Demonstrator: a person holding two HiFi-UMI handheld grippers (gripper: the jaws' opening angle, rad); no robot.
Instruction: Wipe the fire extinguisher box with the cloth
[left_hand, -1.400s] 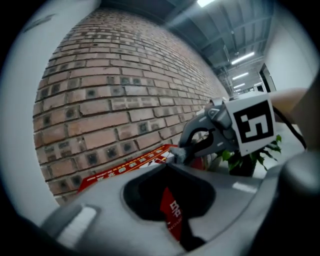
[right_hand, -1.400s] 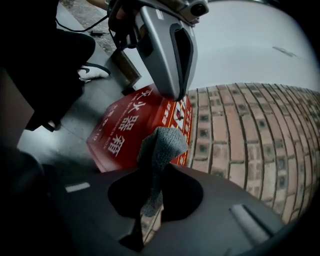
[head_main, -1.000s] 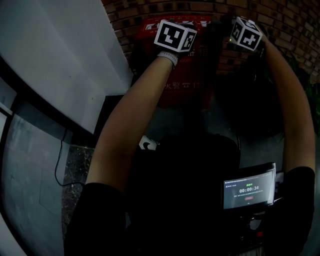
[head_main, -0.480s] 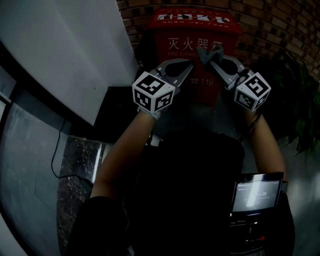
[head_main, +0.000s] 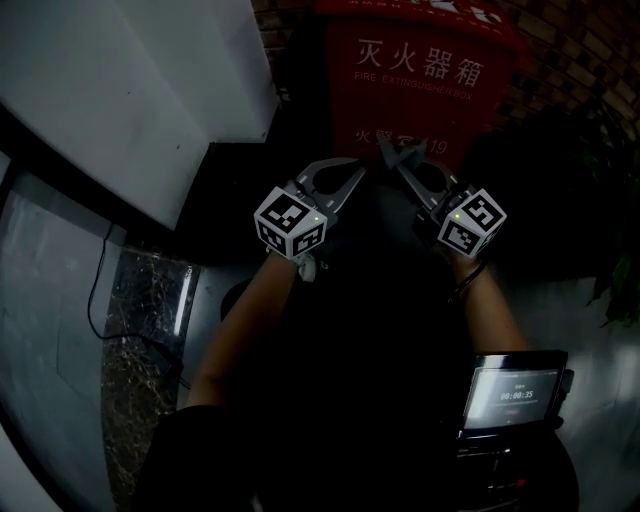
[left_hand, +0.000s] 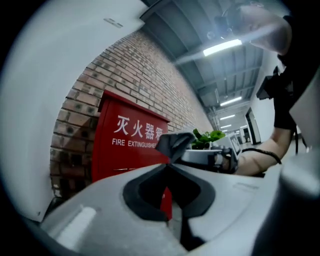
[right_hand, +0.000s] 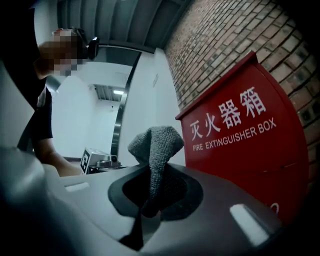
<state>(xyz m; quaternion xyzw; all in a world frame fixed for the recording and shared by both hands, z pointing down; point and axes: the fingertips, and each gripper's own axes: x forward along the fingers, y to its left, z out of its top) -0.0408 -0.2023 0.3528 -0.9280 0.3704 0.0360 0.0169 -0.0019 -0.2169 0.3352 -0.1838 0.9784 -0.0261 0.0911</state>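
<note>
The red fire extinguisher box (head_main: 420, 80) stands against the brick wall at the top of the head view, white print on its front. My right gripper (head_main: 392, 160) is shut on a grey knitted cloth (head_main: 397, 152), which sticks up past the jaw tips, a short way off the box front. In the right gripper view the cloth (right_hand: 155, 145) stands pinched between the jaws (right_hand: 152, 169) with the box (right_hand: 250, 145) to the right. My left gripper (head_main: 355, 172) is shut and holds nothing, close beside the right one. The left gripper view (left_hand: 169, 163) shows the box (left_hand: 125, 150) ahead and the cloth (left_hand: 175, 142).
A brick wall (head_main: 560, 40) backs the box. A white wall panel (head_main: 130, 90) runs along the left, with a dark cable (head_main: 100, 290) on the floor below. A leafy potted plant (head_main: 610, 200) stands right of the box. A small screen (head_main: 515, 390) hangs at the person's waist.
Both grippers have come down off the top of the box and drawn back toward the body. The cloth stays clamped in the right gripper.
</note>
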